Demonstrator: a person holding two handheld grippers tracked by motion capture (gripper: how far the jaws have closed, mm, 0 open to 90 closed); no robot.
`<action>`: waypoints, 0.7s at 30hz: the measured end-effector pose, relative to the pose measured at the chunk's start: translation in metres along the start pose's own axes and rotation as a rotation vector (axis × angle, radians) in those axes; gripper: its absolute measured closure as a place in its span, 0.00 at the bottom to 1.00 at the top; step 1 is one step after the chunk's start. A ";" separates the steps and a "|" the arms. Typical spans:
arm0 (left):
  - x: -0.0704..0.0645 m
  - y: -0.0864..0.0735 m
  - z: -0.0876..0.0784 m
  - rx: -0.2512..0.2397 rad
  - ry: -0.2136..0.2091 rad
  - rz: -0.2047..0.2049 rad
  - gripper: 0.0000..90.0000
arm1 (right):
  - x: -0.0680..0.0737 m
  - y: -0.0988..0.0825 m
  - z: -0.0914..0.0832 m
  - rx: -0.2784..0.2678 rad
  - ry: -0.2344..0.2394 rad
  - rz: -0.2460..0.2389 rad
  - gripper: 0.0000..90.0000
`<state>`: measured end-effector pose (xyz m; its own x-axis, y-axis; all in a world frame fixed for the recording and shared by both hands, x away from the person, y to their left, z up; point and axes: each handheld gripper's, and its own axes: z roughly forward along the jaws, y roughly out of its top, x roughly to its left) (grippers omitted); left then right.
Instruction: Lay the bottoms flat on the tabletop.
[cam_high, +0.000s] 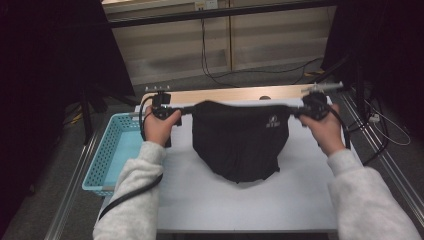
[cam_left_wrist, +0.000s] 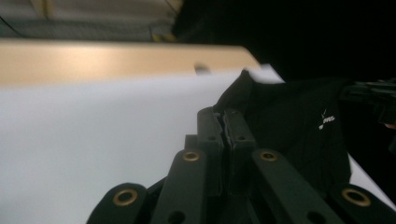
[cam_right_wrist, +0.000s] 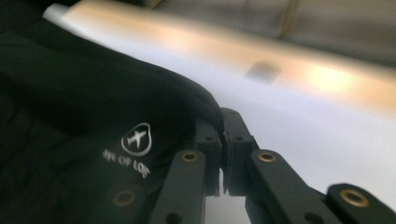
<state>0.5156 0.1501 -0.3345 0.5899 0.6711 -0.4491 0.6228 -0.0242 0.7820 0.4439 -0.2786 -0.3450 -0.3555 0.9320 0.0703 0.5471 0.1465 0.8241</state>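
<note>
- Black garment (cam_high: 240, 142) hangs stretched between both grippers, lower part lying on white table (cam_high: 240, 205).
- Left gripper (cam_high: 181, 112) pinches its left top corner.
- Right gripper (cam_high: 298, 113) pinches right corner.
- Blue basket (cam_high: 107, 150) beside table.

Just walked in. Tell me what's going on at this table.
A person holds a black garment stretched between two handheld grippers. The left gripper and the right gripper are each shut on an upper corner, pulling the top edge taut above the white tabletop while the rest hangs down onto it. A light blue basket stands at the table's left side.
</note>
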 end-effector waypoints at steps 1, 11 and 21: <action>0.000 0.009 0.006 -0.043 0.005 0.003 0.96 | -0.003 0.015 0.003 -0.061 -0.065 0.018 0.95; -0.019 -0.031 0.029 0.041 0.031 0.112 0.35 | 0.023 -0.011 0.010 -0.065 -0.073 -0.036 0.49; -0.040 -0.076 0.027 0.116 0.018 0.205 0.28 | 0.044 -0.087 -0.015 0.009 -0.037 -0.091 0.35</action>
<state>0.4586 0.1052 -0.3883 0.7019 0.6561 -0.2774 0.5463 -0.2460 0.8006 0.3693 -0.2550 -0.4047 -0.3755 0.9265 -0.0255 0.5208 0.2337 0.8211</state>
